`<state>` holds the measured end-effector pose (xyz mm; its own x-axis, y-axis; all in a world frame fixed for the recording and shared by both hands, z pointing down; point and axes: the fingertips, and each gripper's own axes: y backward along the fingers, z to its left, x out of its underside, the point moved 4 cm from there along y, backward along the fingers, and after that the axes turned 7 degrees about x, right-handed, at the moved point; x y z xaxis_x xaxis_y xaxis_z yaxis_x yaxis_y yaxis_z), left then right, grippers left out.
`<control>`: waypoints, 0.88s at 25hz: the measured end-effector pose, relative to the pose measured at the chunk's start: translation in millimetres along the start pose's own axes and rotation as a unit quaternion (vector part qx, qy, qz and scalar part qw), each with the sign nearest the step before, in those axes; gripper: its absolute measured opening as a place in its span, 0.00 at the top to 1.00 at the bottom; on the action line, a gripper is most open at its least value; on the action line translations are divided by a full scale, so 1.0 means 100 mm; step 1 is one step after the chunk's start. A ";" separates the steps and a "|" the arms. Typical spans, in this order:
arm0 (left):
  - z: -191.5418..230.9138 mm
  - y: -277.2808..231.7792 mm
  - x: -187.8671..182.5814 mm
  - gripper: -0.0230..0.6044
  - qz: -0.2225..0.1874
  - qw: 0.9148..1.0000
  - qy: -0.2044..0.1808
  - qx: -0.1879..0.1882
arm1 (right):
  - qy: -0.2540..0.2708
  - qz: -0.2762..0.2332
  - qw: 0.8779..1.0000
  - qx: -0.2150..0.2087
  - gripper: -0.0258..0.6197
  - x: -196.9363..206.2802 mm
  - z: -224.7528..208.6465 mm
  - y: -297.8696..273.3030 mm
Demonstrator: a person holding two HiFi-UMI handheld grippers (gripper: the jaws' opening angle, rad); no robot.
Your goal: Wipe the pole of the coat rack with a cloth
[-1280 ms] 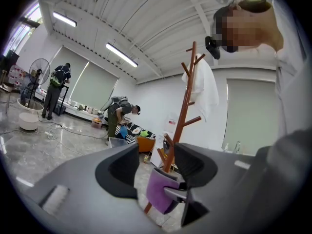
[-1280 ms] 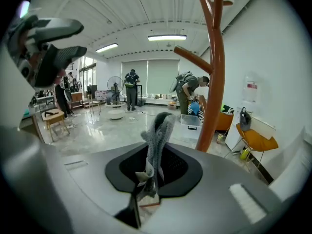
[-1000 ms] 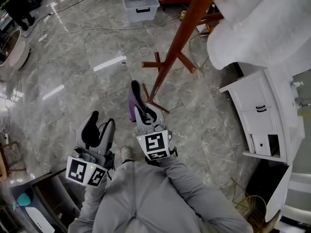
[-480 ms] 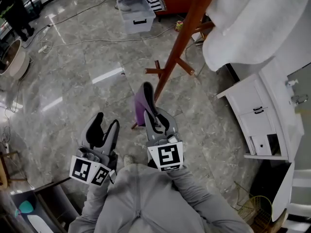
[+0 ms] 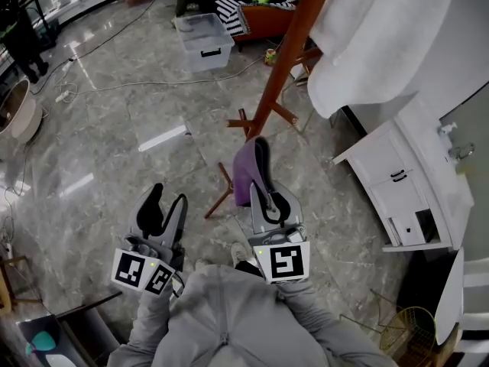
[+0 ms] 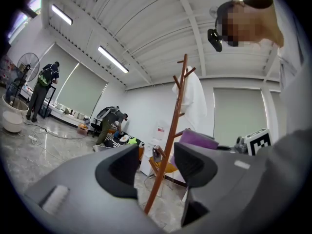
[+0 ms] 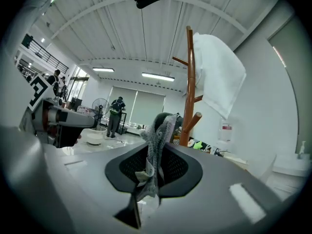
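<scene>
Jaws of the right gripper (image 5: 263, 176) are being held closed on a soft purple cloth (image 5: 244, 173). In the right gripper view a crumpled fold of it is being pinched between the dark pads, and the rest is being left to stand free above them. Jaws of the left gripper (image 5: 164, 205) are being held apart with nothing between them. In the left gripper view only the distant rack is being framed in the gap.

The task's thing, the slim reddish-brown wooden pole of the coat rack (image 5: 286, 52), is being seen ahead of both grippers. It is rising from crossed wooden feet on the grey marbled floor (image 5: 114, 90), and nothing is being touched to it by cloth or jaw. A large white garment (image 5: 382, 37) is being carried on the upper pegs, just beside the pole's higher stretch.

The cloth is being judged light, limp and easily bunched, so it is likely to wrap round the pole when it is being pressed against it. The present hold near one edge is being judged suitable, since a free flap is being left to meet the wood. The pole is being judged stiff, smooth and hard, while the rack itself is probably light enough to rock or slide on the polished floor. A bare stretch below the pegs is being judged the best place for a steadying hold by the empty left gripper, well away from the hanging garment, which could be dragged off.
</scene>
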<state>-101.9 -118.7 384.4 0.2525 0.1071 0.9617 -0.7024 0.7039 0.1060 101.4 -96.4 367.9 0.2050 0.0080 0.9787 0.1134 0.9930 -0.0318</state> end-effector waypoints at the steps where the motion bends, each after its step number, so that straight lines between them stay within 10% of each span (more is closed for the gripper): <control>1: 0.00 0.01 -0.01 0.58 -0.002 1.000 0.000 0.002 | 0.007 -0.003 1.000 0.006 0.88 -0.03 -0.03 0.03; 22: 0.02 0.01 -0.12 0.58 -0.024 0.999 -0.011 0.026 | 0.008 -0.024 0.992 0.120 0.88 -0.06 -0.49 0.41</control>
<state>-106.9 -120.4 373.9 0.2723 0.0576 0.9605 -0.7241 0.6696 0.1651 152.1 -61.0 350.7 0.2214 -0.0404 0.9744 -0.1107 0.9916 0.0663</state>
